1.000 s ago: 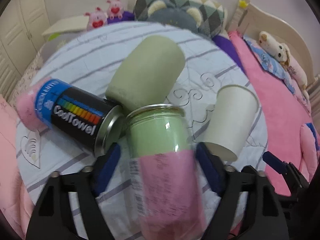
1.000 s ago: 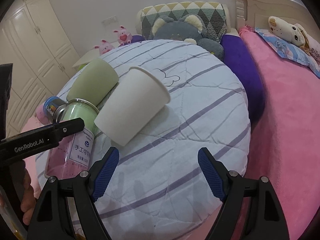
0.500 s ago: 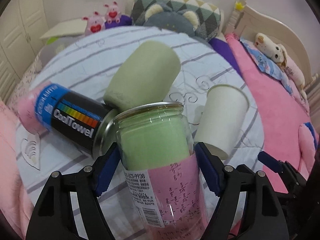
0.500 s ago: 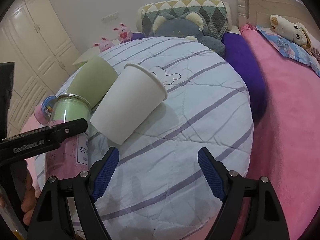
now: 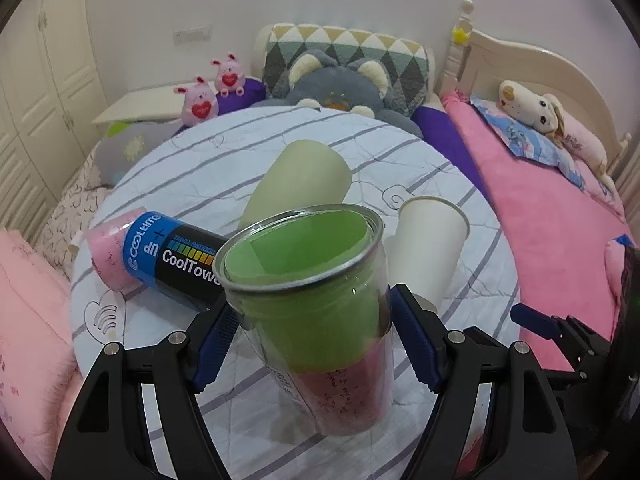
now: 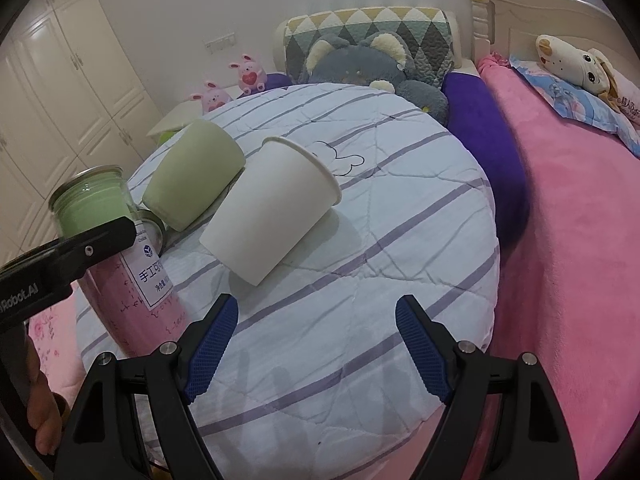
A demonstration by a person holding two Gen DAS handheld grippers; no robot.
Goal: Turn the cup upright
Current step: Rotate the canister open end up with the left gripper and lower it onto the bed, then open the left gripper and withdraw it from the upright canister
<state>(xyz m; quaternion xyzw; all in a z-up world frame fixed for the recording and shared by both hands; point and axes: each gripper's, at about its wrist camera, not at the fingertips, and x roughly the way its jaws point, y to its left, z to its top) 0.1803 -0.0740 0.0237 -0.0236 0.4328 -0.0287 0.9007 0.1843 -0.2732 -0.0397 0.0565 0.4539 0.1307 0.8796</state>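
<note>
My left gripper [image 5: 312, 332] is shut on a clear cup [image 5: 316, 312] with green and pink paper inside. The cup stands nearly upright, mouth up, its base on the round striped cushion [image 5: 192, 168]. The same cup [image 6: 116, 256] shows at the left of the right wrist view, gripped by the left gripper's fingers [image 6: 80, 248]. My right gripper [image 6: 316, 344] is open and empty, just short of a white paper cup [image 6: 272, 208] that lies on its side.
A pale green cup [image 5: 296, 184] lies on its side behind the clear cup, and also shows in the right wrist view [image 6: 192, 180]. A black and blue CoolTowel can [image 5: 172, 260] lies at the left. Pillows and plush toys [image 5: 340, 84] ring the cushion; a pink blanket [image 6: 572, 240] is at the right.
My left gripper has tipped the clear cup from lying on its side to nearly upright, mouth up. The right gripper has barely moved.
</note>
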